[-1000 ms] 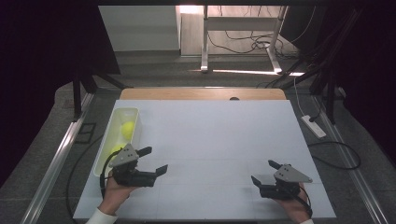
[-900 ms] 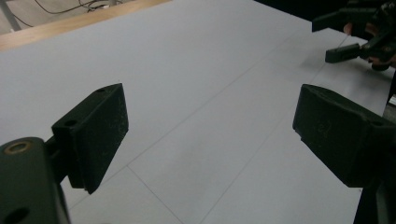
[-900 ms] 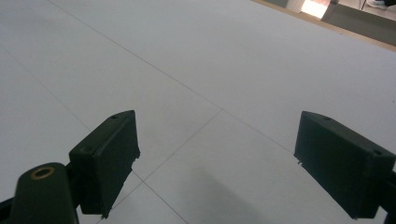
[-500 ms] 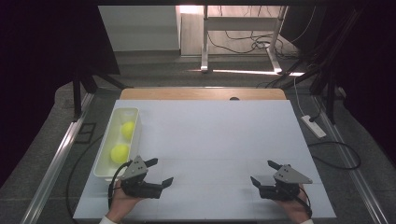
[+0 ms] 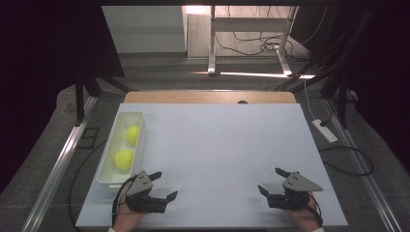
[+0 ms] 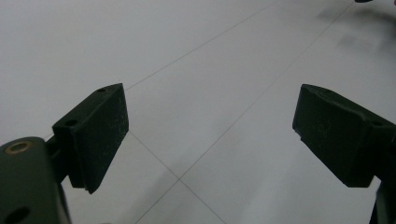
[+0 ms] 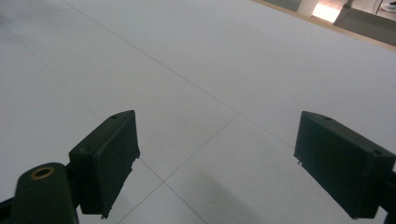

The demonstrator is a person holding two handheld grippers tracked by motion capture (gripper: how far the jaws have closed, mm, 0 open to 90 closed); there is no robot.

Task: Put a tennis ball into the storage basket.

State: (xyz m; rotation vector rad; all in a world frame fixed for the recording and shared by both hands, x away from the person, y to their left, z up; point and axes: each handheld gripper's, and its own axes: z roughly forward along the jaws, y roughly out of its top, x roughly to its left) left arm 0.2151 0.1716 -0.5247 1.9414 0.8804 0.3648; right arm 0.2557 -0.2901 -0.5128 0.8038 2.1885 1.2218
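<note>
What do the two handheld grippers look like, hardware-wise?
Both match. The left gripper and right gripper have black bodies, each topped by a grey three-cornered plate, with two flat, blocky black jaws. The gripper views show small holes along the jaw tops and a brass-coloured ring on the body. A black cable loops from the left one. White cuff edge at the left hand.
</note>
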